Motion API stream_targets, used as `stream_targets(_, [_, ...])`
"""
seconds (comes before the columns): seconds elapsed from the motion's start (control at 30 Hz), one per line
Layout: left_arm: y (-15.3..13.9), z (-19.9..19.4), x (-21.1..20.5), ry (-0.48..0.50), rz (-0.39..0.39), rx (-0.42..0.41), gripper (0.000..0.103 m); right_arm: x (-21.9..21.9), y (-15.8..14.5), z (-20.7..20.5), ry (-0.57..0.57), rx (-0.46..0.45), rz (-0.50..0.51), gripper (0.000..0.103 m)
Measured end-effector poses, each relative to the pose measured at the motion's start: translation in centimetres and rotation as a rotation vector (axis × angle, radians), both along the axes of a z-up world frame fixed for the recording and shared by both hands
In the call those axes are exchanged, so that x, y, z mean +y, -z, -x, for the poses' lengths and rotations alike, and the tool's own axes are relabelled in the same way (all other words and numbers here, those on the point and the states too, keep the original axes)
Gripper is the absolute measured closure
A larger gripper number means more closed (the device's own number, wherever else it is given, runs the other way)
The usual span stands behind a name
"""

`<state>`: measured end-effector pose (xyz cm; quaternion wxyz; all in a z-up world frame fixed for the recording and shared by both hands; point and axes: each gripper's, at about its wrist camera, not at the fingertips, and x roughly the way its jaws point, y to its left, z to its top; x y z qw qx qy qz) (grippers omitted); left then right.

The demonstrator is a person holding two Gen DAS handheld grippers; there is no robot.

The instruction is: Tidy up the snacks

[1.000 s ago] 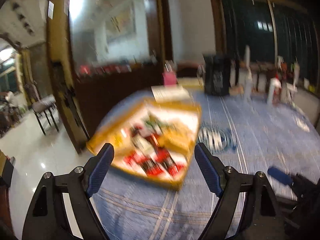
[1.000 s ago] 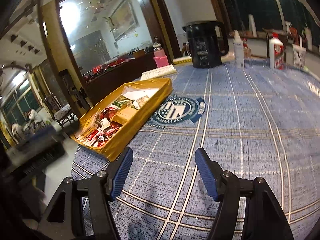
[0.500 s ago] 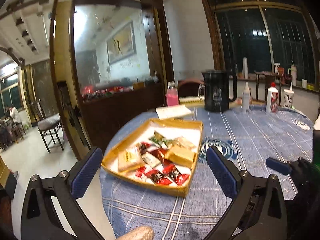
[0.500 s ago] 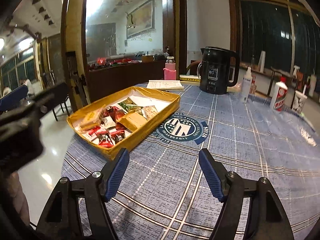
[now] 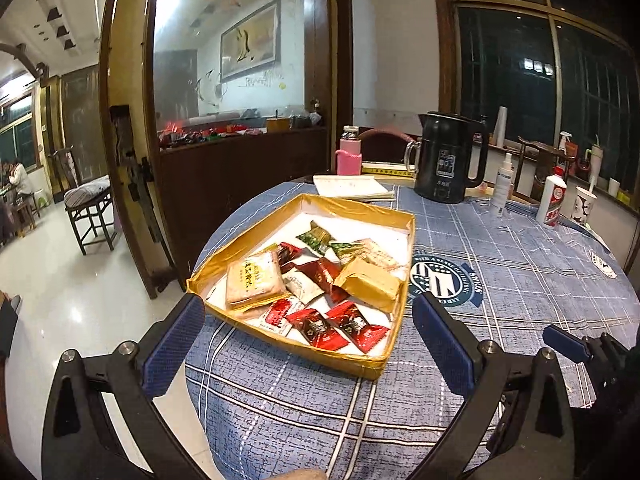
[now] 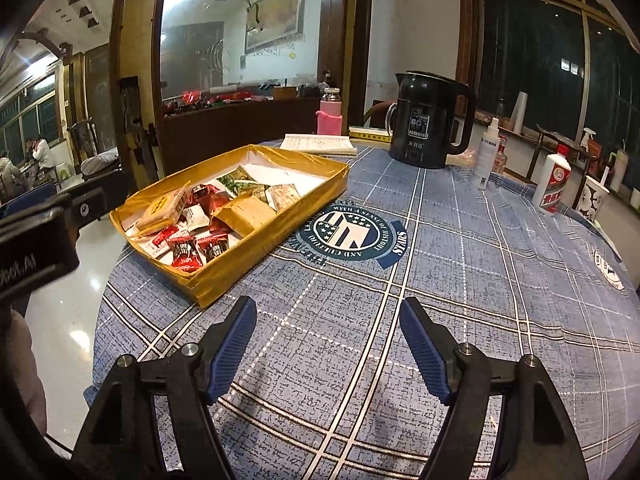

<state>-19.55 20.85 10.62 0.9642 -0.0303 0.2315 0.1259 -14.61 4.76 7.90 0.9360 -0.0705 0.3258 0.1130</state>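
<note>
Left claw (image 5: 308,344) now wider, snack tray (image 5: 296,326) just beyond, nothing gripped

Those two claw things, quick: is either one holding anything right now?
Left gripper: open wide, holding nothing.
Right gripper: open, holding nothing.

Both views are sharp and warmly lit indoors. Ceiling lights glare upper left and reflect off the glossy floor (image 5: 76,280); windows (image 5: 516,92) upper right are black; edges bow, corners vignette.
</note>
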Motion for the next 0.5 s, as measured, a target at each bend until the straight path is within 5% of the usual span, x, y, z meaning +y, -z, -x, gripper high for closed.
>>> stream_targets(0.5, [0.49, -0.67, 1.04, -0.019, 0.002, 0.013, 0.000, 0.61, 1.01, -0.90, -0.005, 0.037, 0.020, 0.027])
